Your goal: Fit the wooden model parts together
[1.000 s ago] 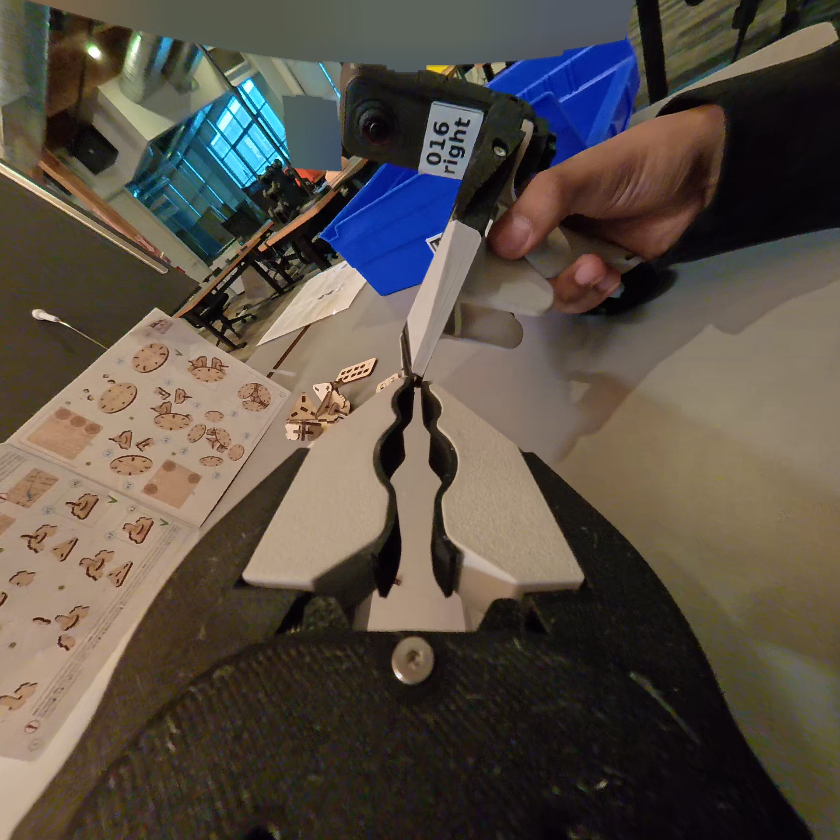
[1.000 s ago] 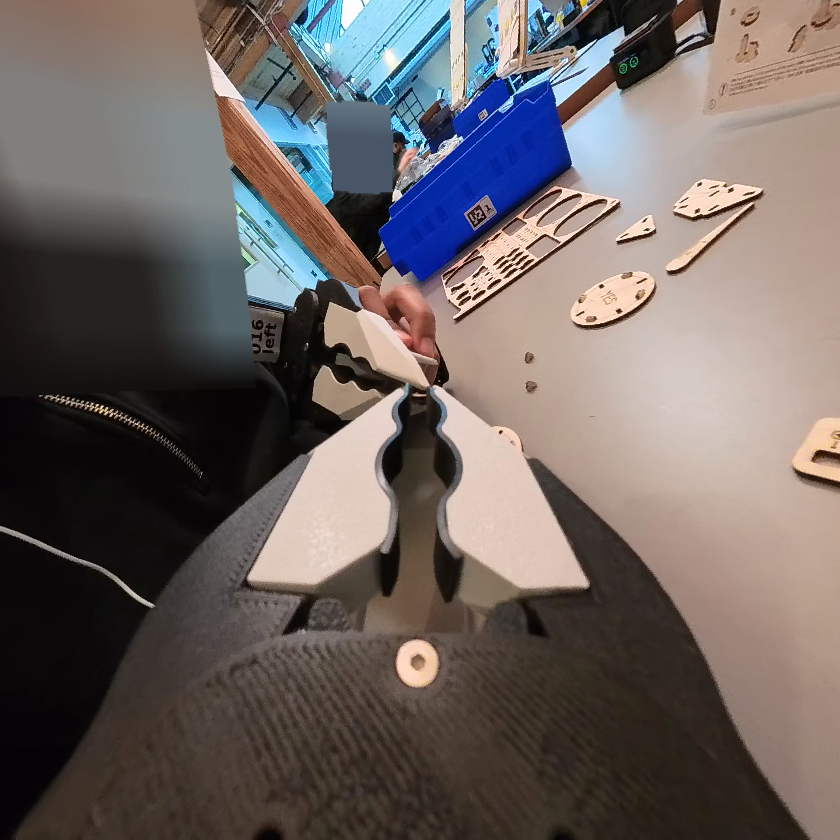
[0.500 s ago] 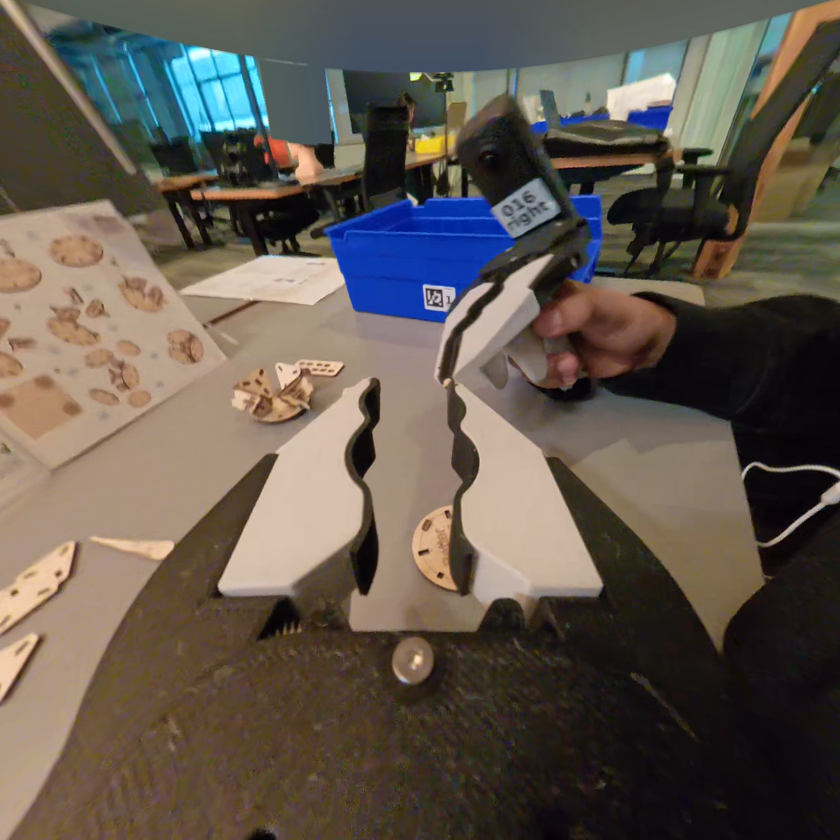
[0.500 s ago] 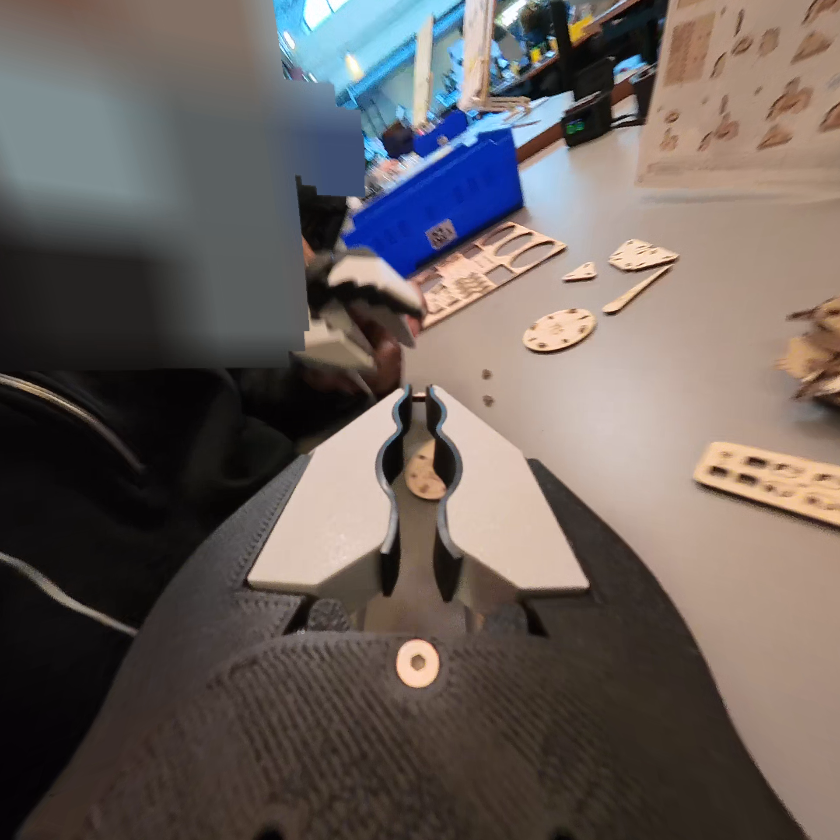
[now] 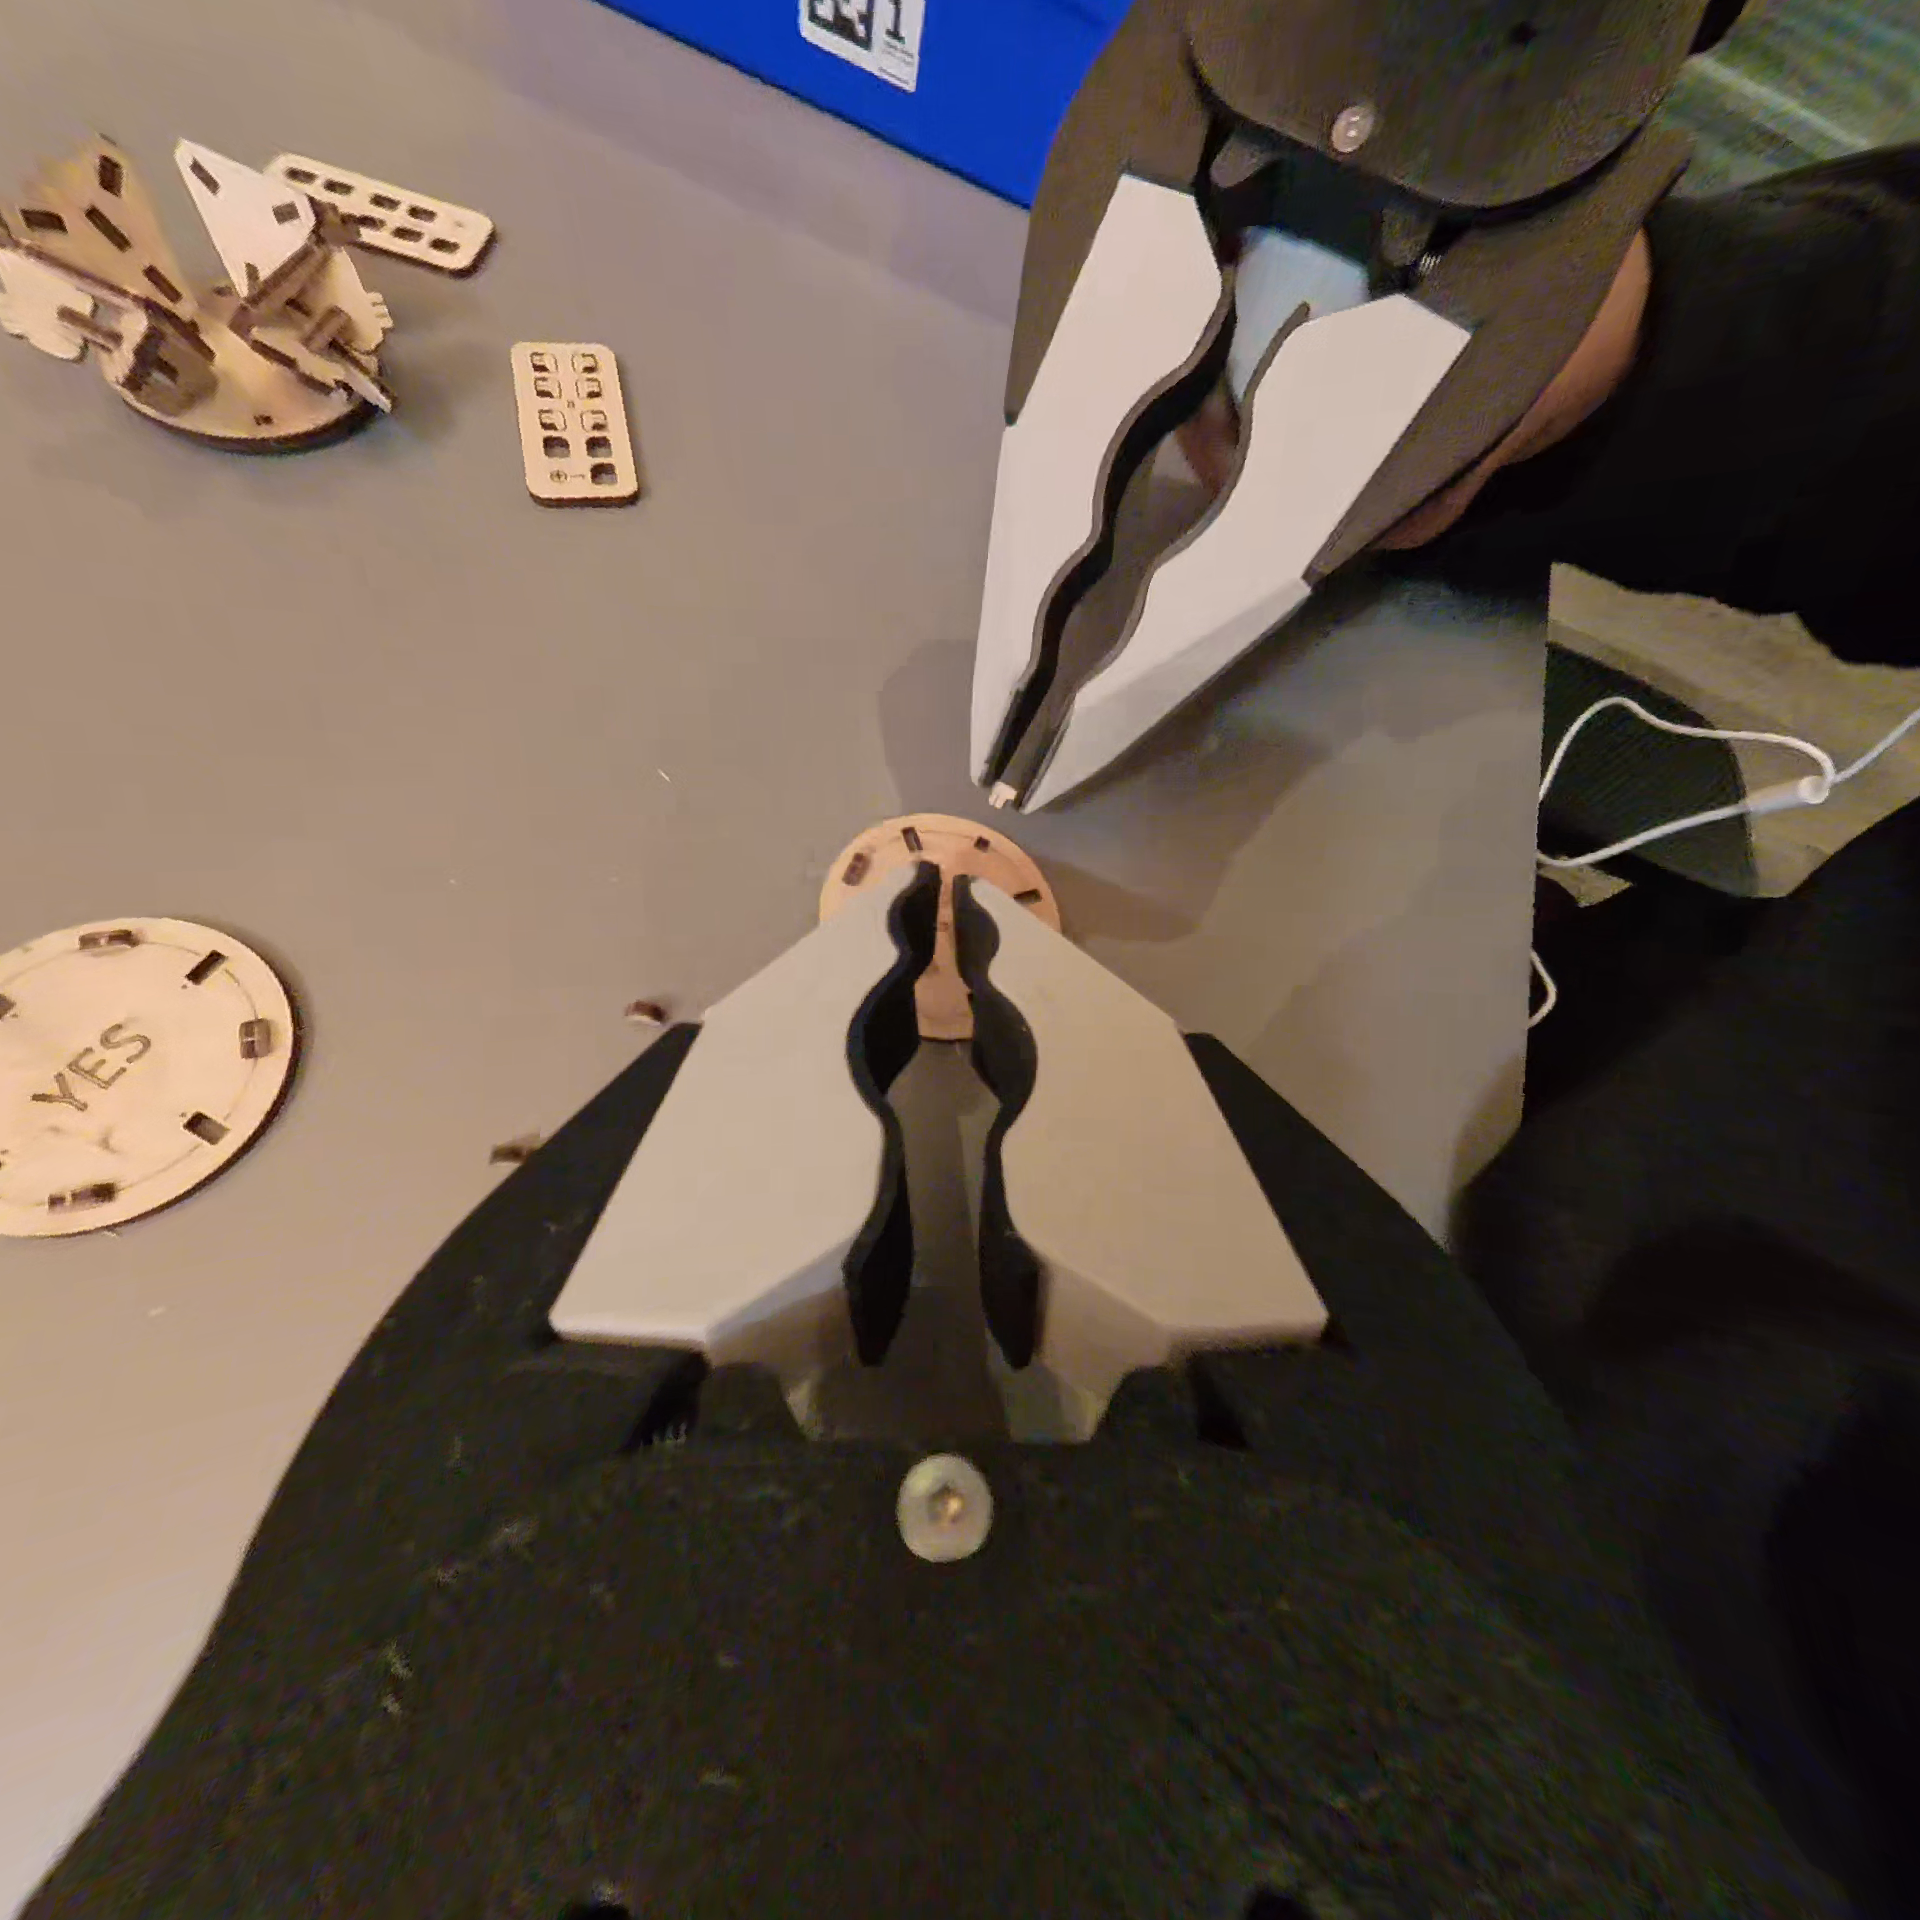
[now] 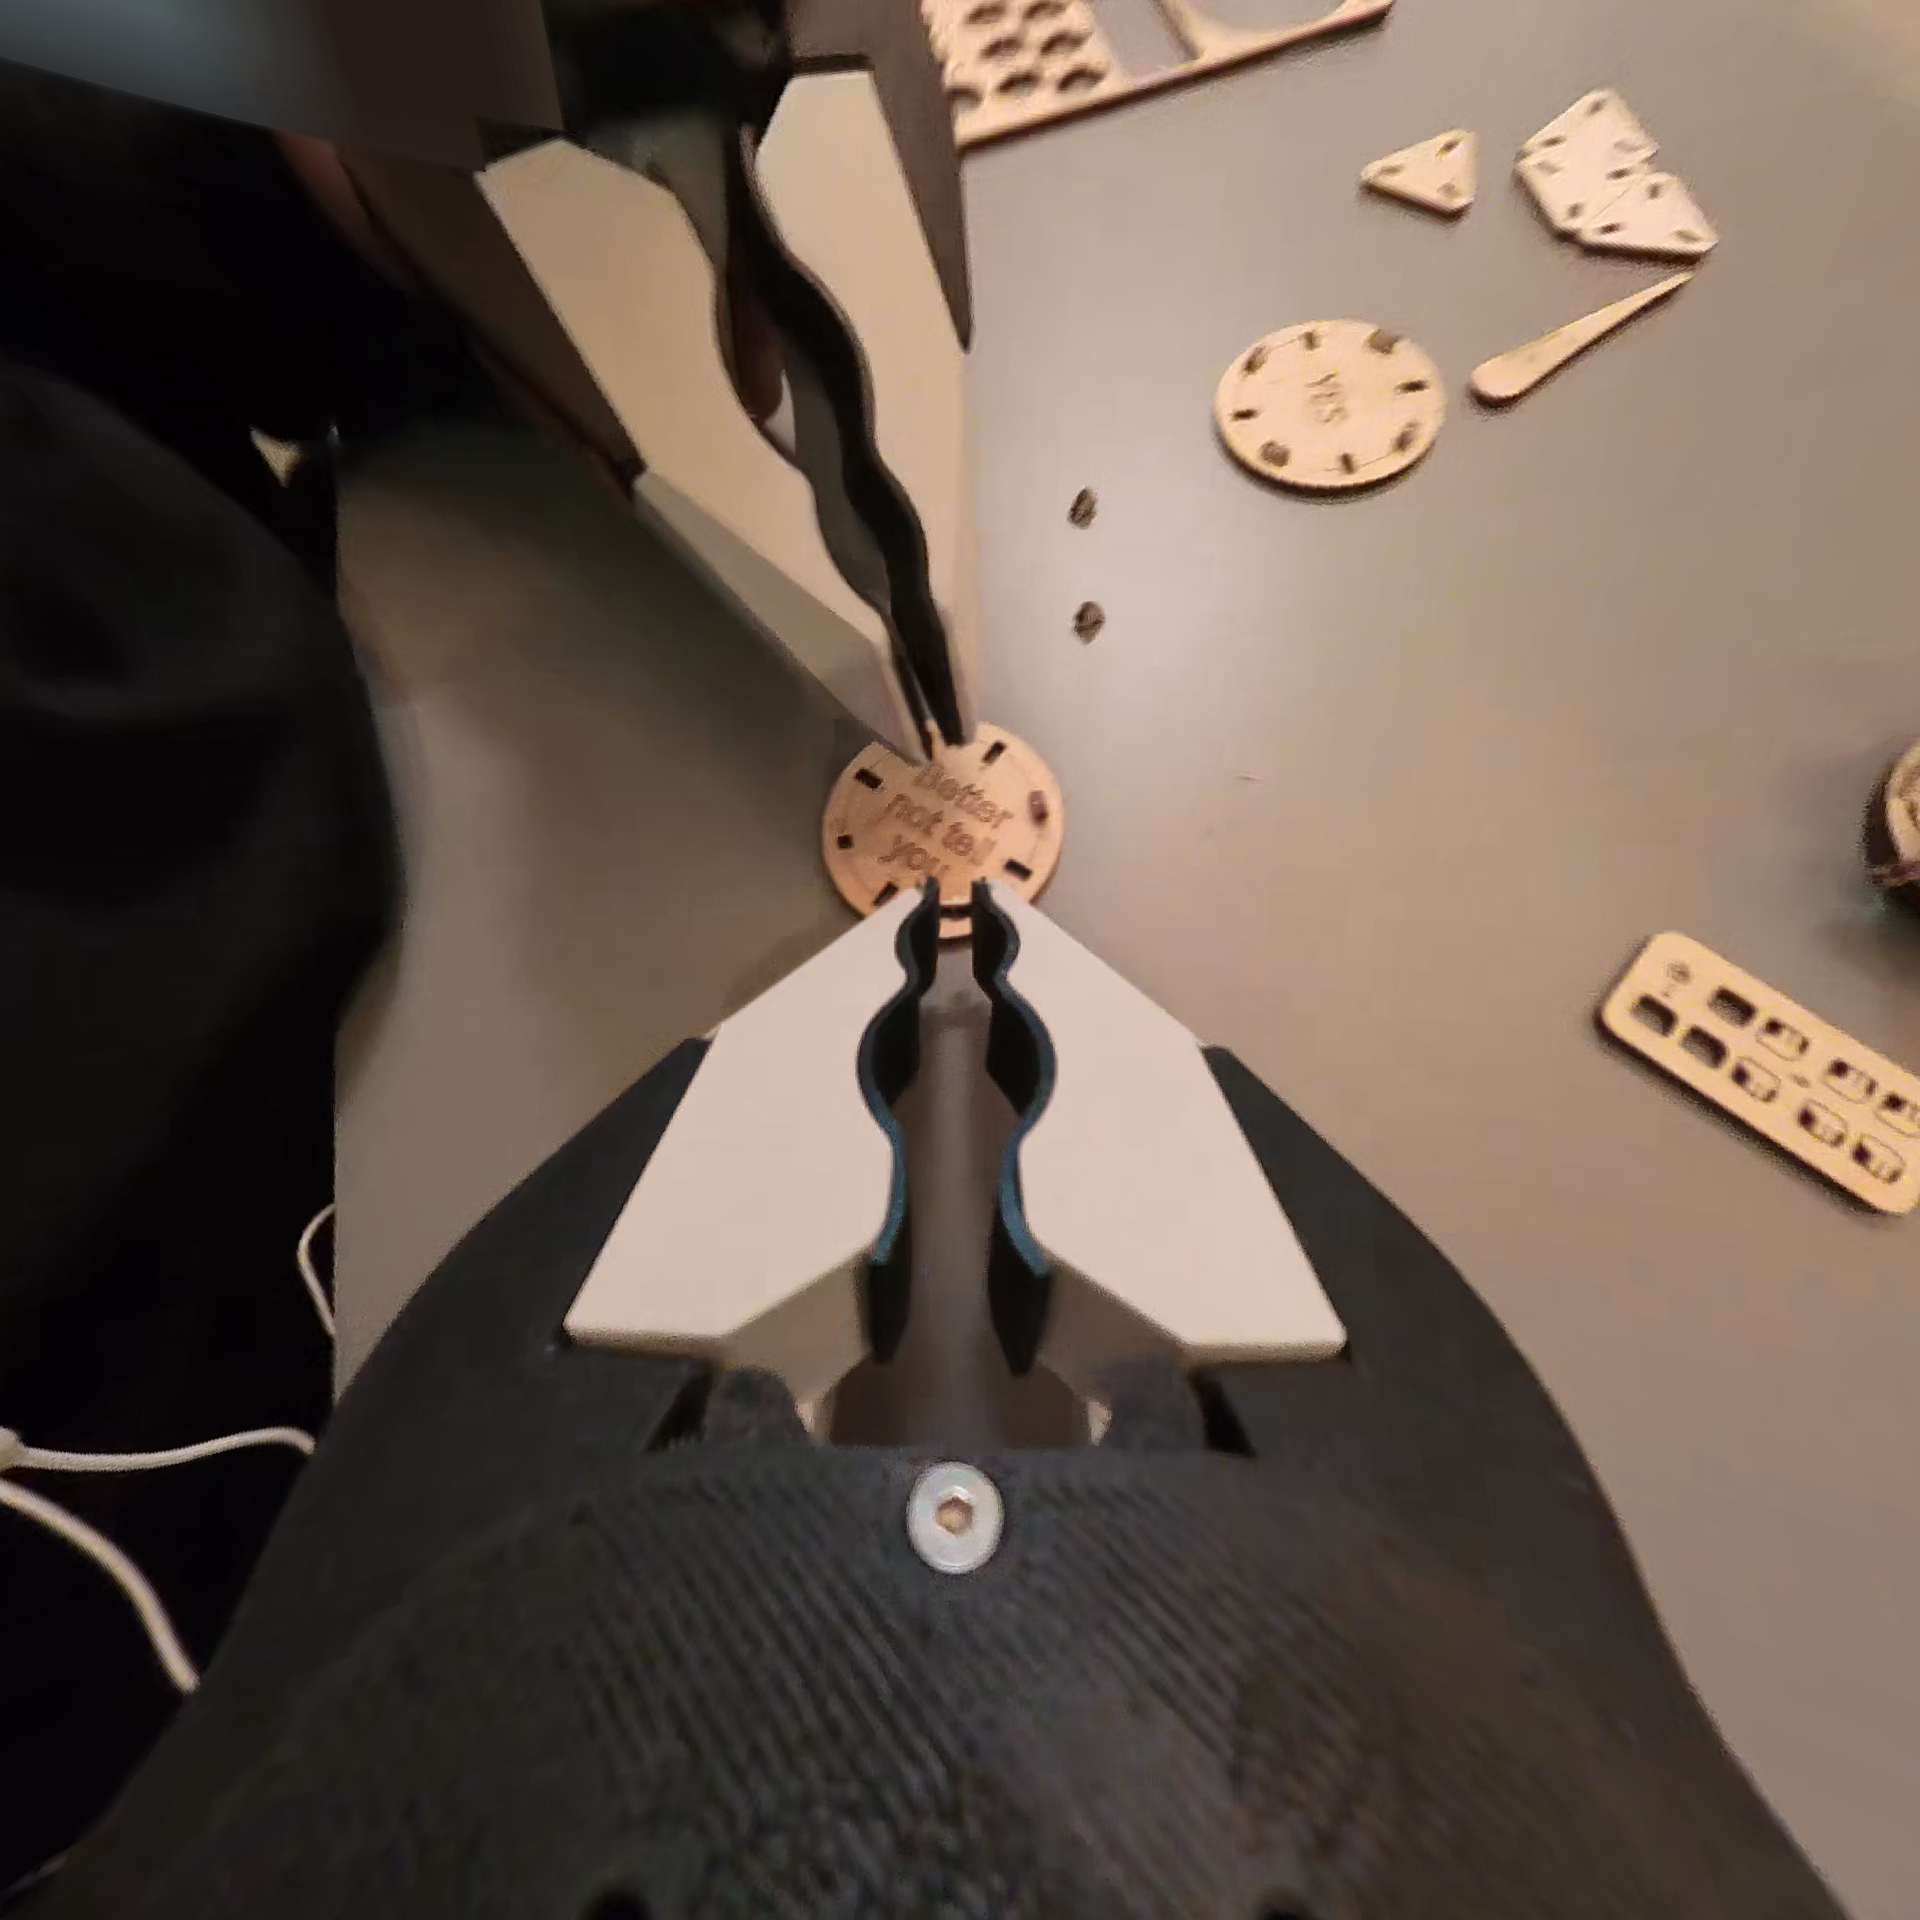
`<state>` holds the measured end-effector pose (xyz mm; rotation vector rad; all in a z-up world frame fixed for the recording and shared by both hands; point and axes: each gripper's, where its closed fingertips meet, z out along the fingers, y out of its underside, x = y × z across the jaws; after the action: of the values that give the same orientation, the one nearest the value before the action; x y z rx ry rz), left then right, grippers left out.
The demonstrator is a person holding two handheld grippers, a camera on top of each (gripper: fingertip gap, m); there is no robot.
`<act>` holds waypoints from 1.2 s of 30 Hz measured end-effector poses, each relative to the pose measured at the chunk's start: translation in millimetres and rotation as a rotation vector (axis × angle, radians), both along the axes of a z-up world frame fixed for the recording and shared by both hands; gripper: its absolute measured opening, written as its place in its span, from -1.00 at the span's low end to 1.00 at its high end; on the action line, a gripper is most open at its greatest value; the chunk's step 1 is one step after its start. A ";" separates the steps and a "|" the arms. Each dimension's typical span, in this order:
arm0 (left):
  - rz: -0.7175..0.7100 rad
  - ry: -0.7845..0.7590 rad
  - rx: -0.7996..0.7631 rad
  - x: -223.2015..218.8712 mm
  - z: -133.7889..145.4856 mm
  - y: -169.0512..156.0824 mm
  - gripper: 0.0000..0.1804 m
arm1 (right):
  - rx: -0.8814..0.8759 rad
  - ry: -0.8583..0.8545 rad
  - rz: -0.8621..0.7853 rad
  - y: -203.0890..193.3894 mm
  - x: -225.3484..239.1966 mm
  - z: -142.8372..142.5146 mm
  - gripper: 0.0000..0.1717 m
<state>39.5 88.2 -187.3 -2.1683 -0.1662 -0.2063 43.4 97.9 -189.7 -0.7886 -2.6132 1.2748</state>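
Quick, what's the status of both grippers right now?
Left gripper: closed, holding nothing, tips at the small wooden disc.
Right gripper: closed on a tiny pale piece sticking out at its tips.

Grey table [image 5: 520, 675]. Lying on it: small engraved wooden disc [image 6: 940, 821], larger slotted disc [image 5: 114, 1075], perforated strip [image 5: 574, 421], part-built wooden model [image 5: 197, 301], blue bin [image 5: 935, 73], triangle piece [image 6: 1423, 171].
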 end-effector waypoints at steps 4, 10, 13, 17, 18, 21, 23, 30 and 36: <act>0.027 -0.047 -0.034 -4.1 -5.1 -0.3 -1.00 | 0.101 -0.009 0.029 -1.7 0.4 -4.9 -0.96; 0.053 -0.146 -0.075 -8.7 -12.3 -1.0 -1.00 | 0.203 -0.024 0.071 -3.0 0.2 -11.5 -0.96; 0.054 -0.137 -0.114 -8.1 -17.8 -0.7 -1.00 | 0.242 -0.049 0.087 -1.3 -0.2 -14.2 -0.95; 0.053 -0.140 -0.114 -8.0 -17.6 -0.8 -1.00 | 0.287 -0.076 0.109 -0.3 0.5 -15.3 -0.95; 0.053 -0.147 -0.113 -7.9 -17.5 -0.8 -1.00 | 0.302 -0.081 0.115 -0.2 0.7 -15.5 -0.95; 0.052 -0.151 -0.113 -7.9 -17.4 -0.9 -1.00 | 0.357 -0.090 0.135 1.2 1.0 -15.9 -0.95; 0.053 -0.142 -0.113 -7.9 -17.4 -0.8 -1.00 | 0.385 -0.102 0.145 1.6 1.5 -16.0 -0.95; 0.054 -0.110 -0.118 -7.9 -17.6 -0.8 -1.00 | 0.453 -0.158 0.185 3.0 2.3 -16.9 -0.95; 0.054 -0.134 -0.117 -7.9 -17.9 -1.1 -1.00 | 0.469 -0.158 0.199 3.0 3.3 -17.4 -0.93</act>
<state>31.7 87.1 -205.3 -2.2631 -0.3204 -0.3181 46.7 100.9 -207.1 -0.5754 -3.0012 0.6010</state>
